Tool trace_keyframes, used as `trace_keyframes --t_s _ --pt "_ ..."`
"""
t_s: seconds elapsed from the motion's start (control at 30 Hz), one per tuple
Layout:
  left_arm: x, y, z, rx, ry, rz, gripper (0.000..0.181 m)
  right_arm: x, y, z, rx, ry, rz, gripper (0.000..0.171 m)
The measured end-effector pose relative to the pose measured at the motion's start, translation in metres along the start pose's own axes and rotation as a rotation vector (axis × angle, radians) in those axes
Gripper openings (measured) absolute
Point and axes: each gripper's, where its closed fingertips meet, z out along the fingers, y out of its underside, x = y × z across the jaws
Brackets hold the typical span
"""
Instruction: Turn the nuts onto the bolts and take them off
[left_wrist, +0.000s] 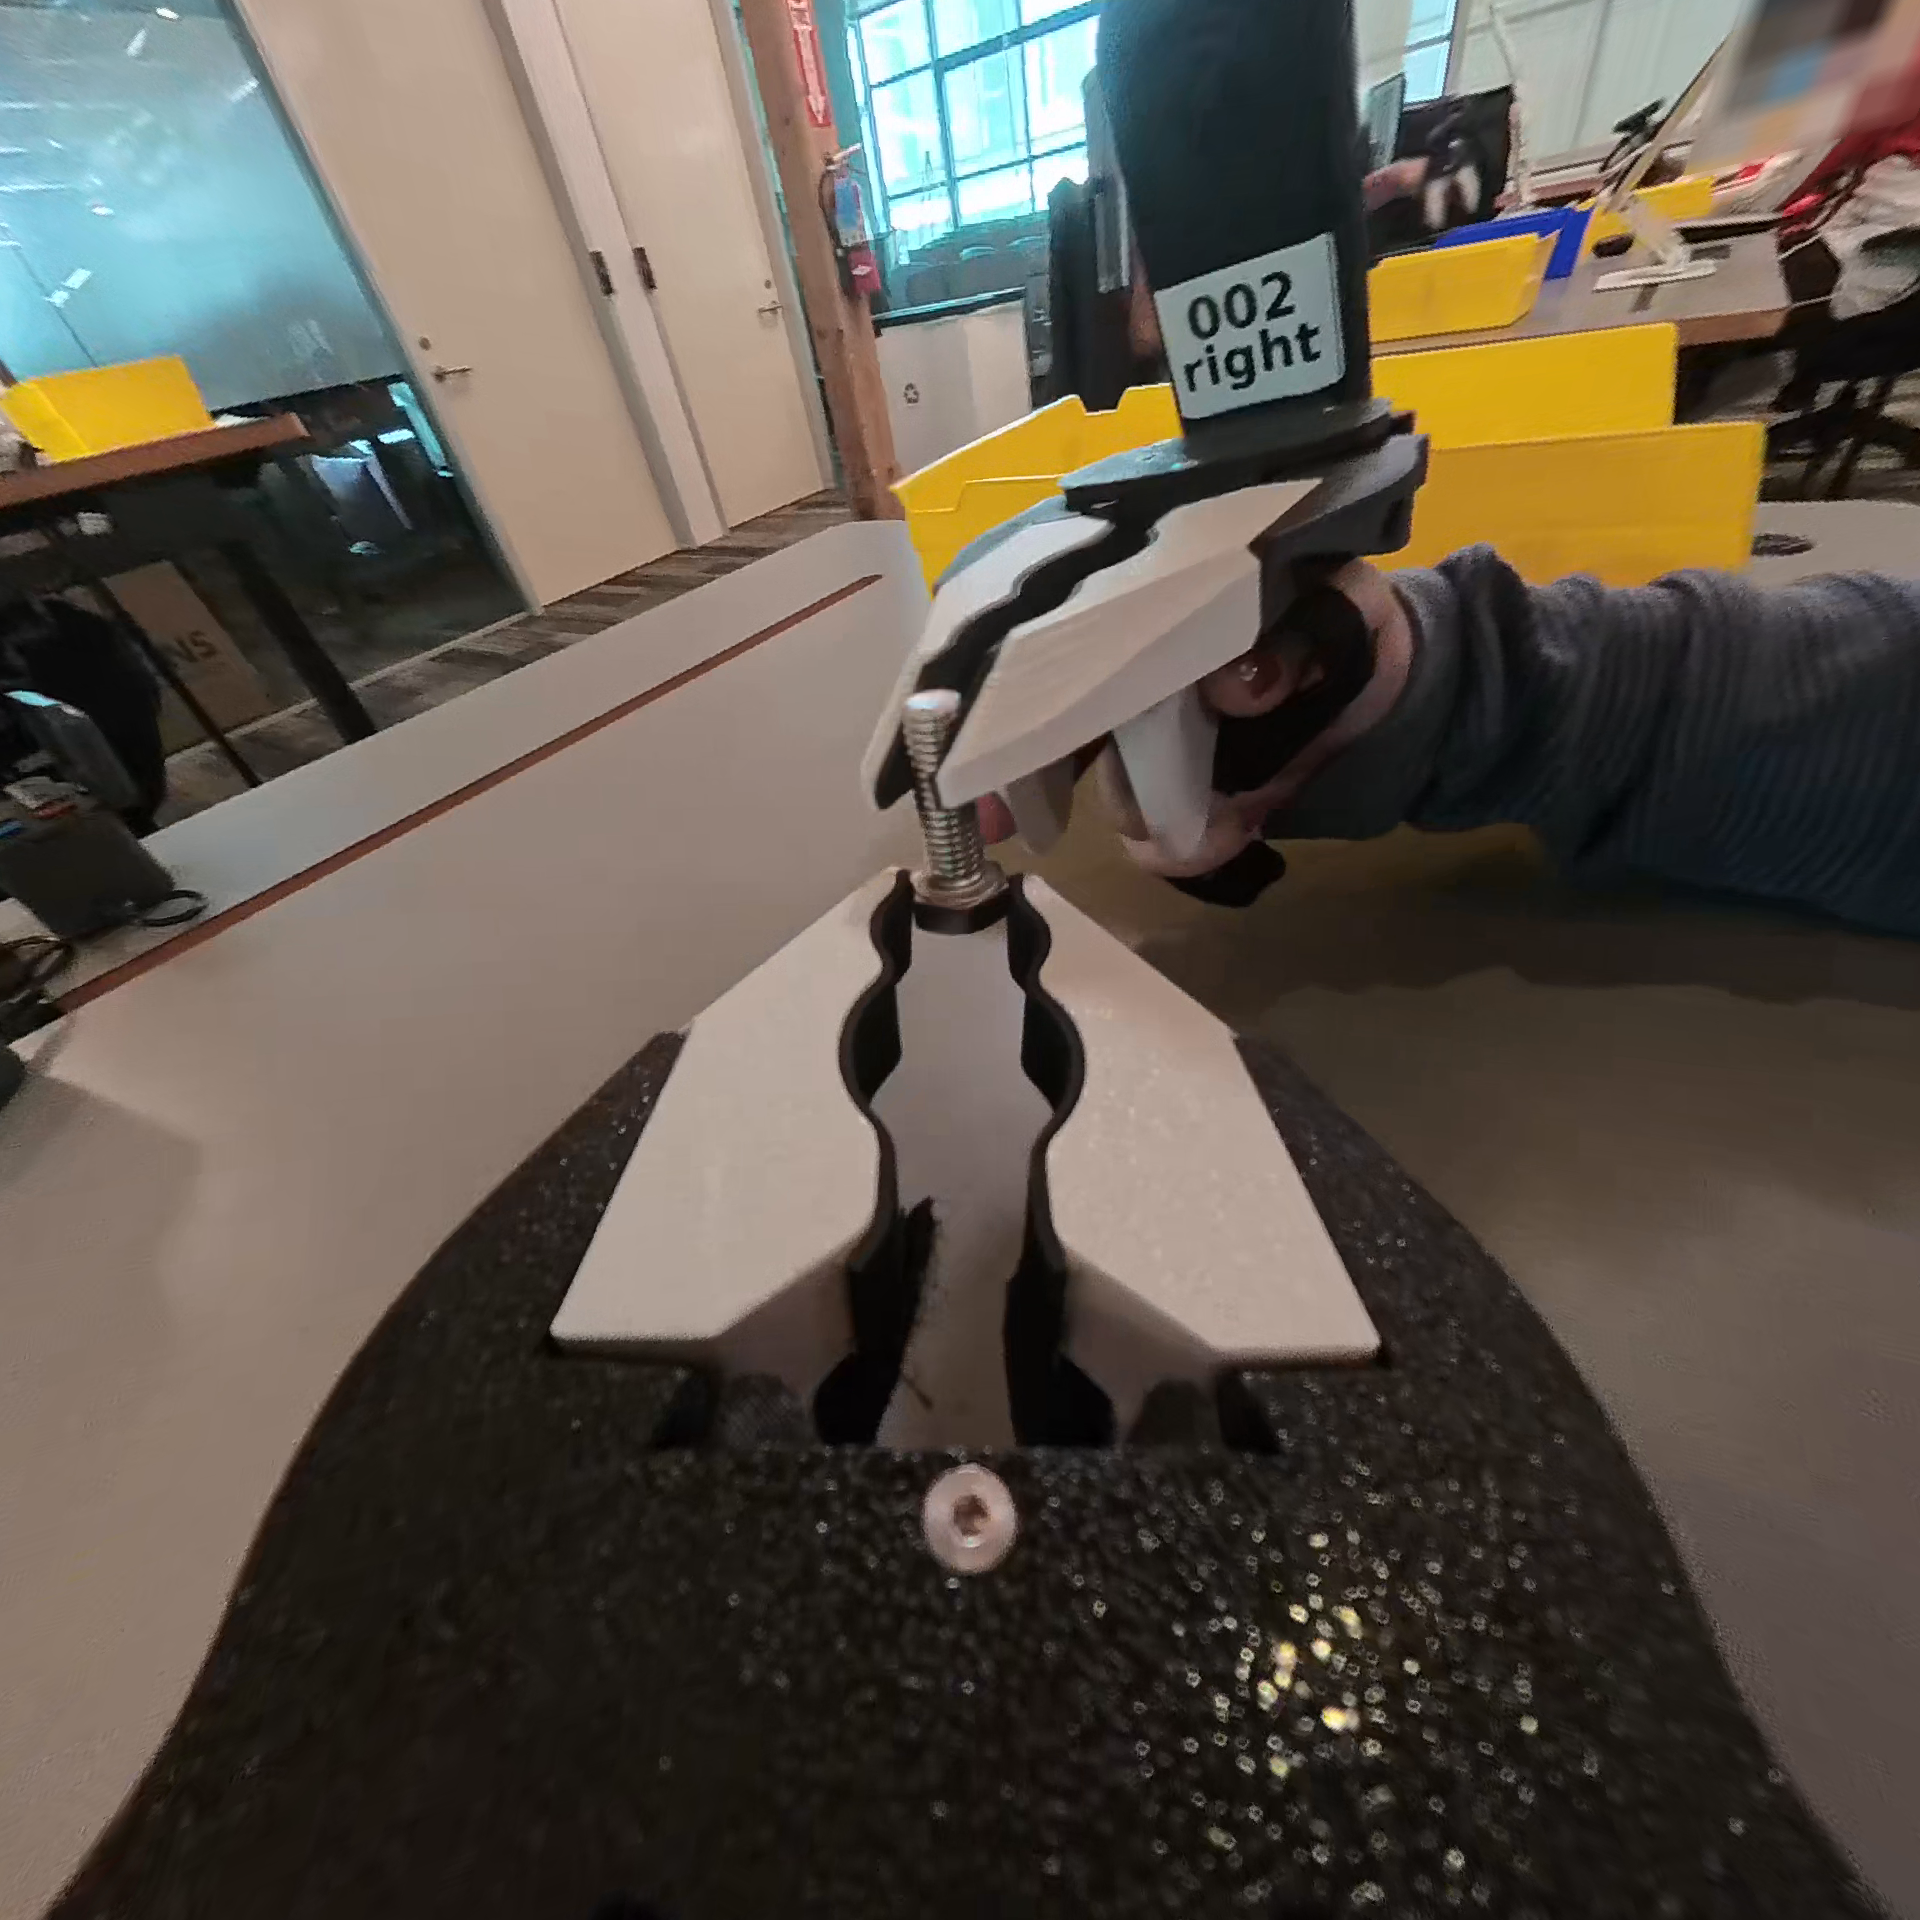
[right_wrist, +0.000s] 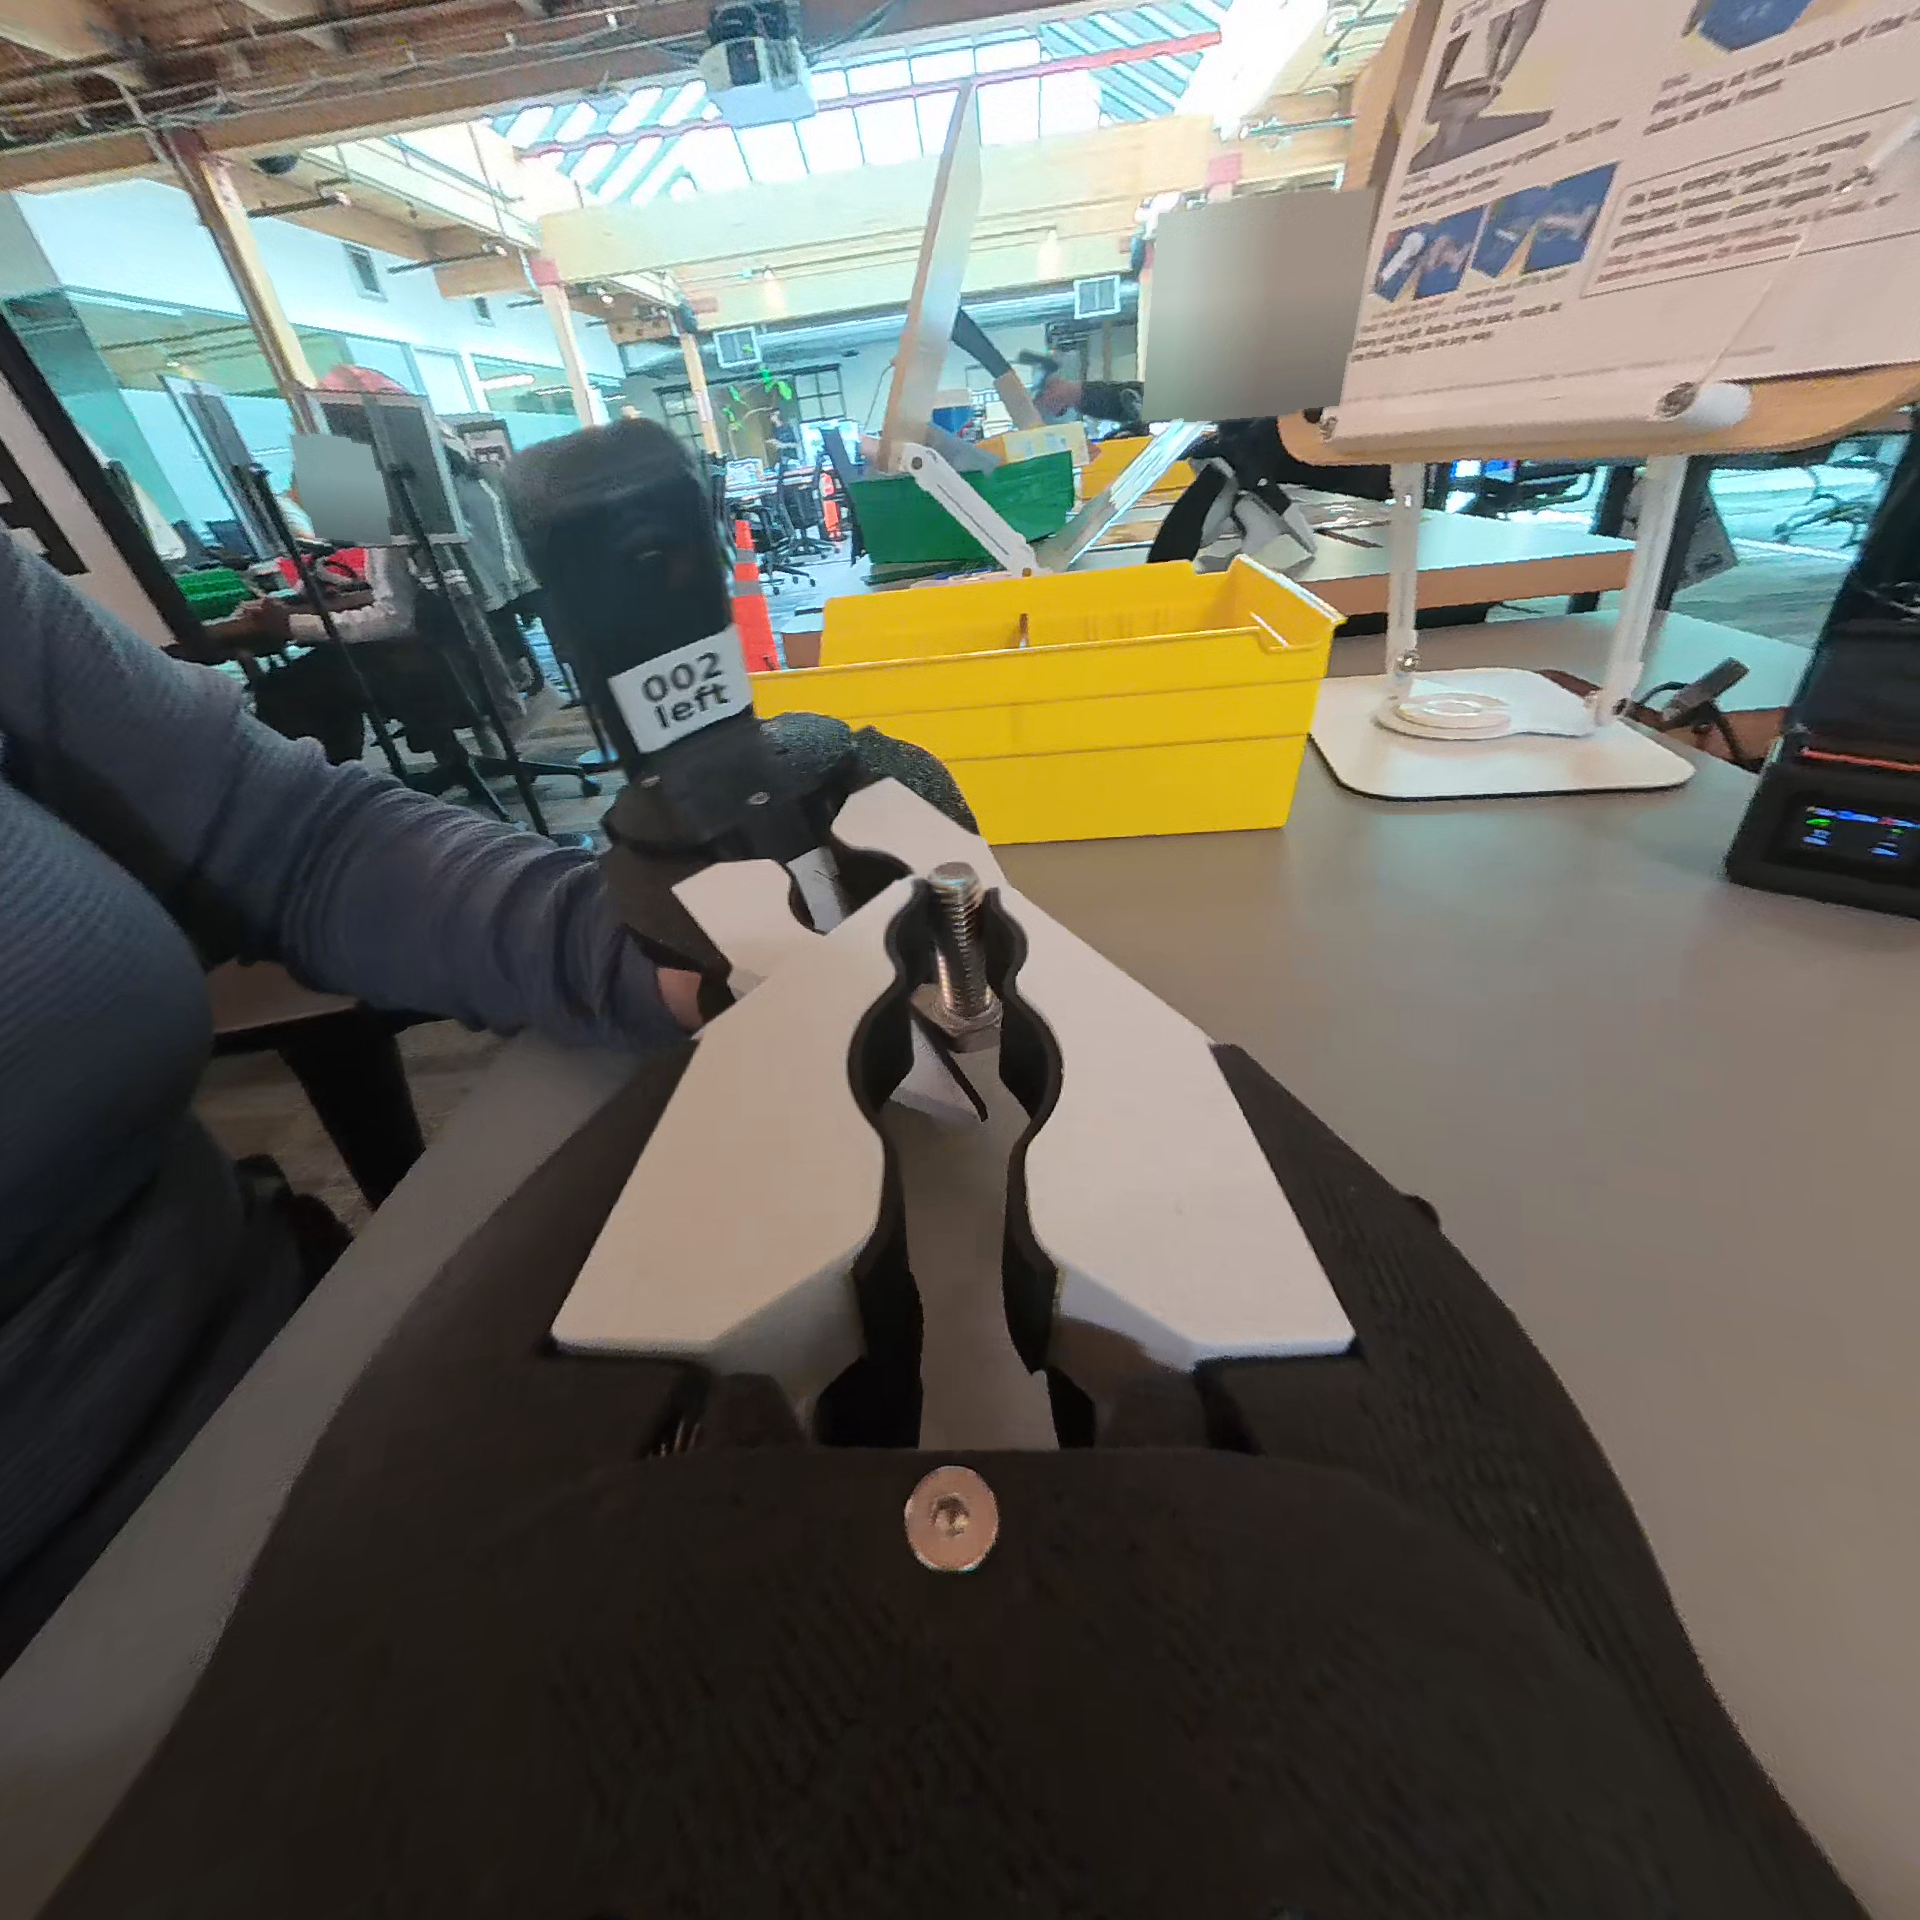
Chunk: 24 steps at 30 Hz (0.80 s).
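Note:
A silver threaded bolt (left_wrist: 932, 781) stands upright above the grey table (left_wrist: 416, 1091). My left gripper (left_wrist: 961, 896) is shut at its fingertips on the hex nut (left_wrist: 958, 885) at the bolt's lower end. My right gripper (left_wrist: 920, 764) comes in from the upper right, tilted down, and is shut around the bolt's upper threads. In the right wrist view the bolt (right_wrist: 954, 940) sits in the front notch of my right gripper (right_wrist: 956, 902), with the nut (right_wrist: 956, 1023) just below. My left gripper (right_wrist: 948, 1055) reaches in from the left, under it.
Yellow bins (left_wrist: 1507, 488) stand at the back of the table, also seen in the right wrist view (right_wrist: 1091, 675). A white stand (right_wrist: 1496, 727) holding an instruction sheet and a black device with a small screen (right_wrist: 1839, 831) are at the right. Sleeved arms hold both grippers.

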Motion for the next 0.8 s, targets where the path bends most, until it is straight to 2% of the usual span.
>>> trace_keyframes --t_s 0.03,0.1,0.13,0.27,0.5,0.63,0.73,0.8 --pt "-0.002 0.000 0.000 -0.004 -0.023 0.015 0.018 0.002 0.000 0.001 0.001 0.009 0.002 0.008" --pt "-0.006 0.003 0.002 -0.026 -0.071 0.041 0.036 0.002 0.000 0.002 0.008 0.011 0.010 0.008" --pt "-0.006 0.004 0.003 -0.033 -0.075 0.049 0.038 0.003 0.000 0.002 0.014 0.015 0.011 0.008" --pt "-0.007 -0.001 0.000 0.005 -0.068 0.035 0.029 0.005 -0.007 0.000 0.059 0.026 0.009 0.007" --pt "-0.011 -0.005 -0.003 0.040 -0.062 -0.013 0.025 0.004 -0.009 -0.001 0.079 0.020 0.016 0.007" --pt "-0.008 -0.007 -0.004 0.052 -0.058 0.009 0.014 0.005 -0.011 -0.001 0.087 0.024 0.017 0.008" --pt "-0.008 -0.009 -0.004 0.067 -0.055 0.010 0.016 0.005 -0.011 0.000 0.088 0.034 0.001 0.007" --pt "-0.009 -0.011 -0.004 0.081 -0.050 -0.005 0.027 0.005 -0.009 0.003 0.084 0.043 -0.017 0.007"
